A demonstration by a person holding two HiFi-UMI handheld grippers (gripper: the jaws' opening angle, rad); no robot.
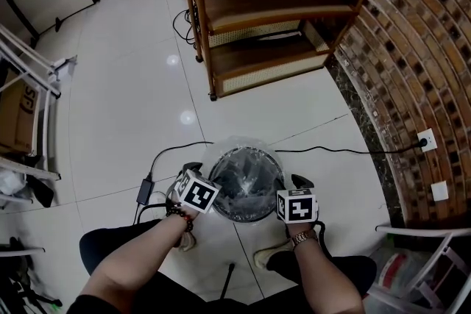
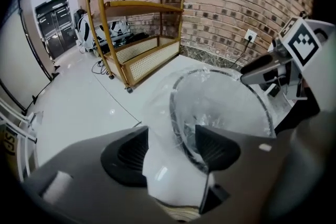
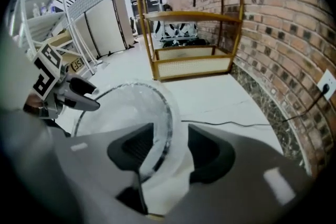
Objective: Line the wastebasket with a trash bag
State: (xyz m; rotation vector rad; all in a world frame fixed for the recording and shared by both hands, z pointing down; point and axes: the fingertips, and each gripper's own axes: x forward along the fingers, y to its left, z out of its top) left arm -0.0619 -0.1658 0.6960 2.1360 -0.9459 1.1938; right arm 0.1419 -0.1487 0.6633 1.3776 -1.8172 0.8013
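We're pretty far along, we'd say; the thin clear plastic trash bag (image 1: pixel 219 155) already sits inside the round dark wire-mesh wastebasket (image 1: pixel 246 220) on the white tile floor (image 1: pixel 132 99) and folds out over its rim; our left gripper (image 2: pixel 172 137) and right gripper (image 3: pixel 170 134) both stand wide, straddling opposite sides of the rim and film without pinching; probably only tugging the overhang down is left.

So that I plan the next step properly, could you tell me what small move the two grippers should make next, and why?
The left gripper and right gripper stand open astride opposite sides of the rim, with the bag folded over it but loose there. So probably close both on the bag and pull it down outside the basket.
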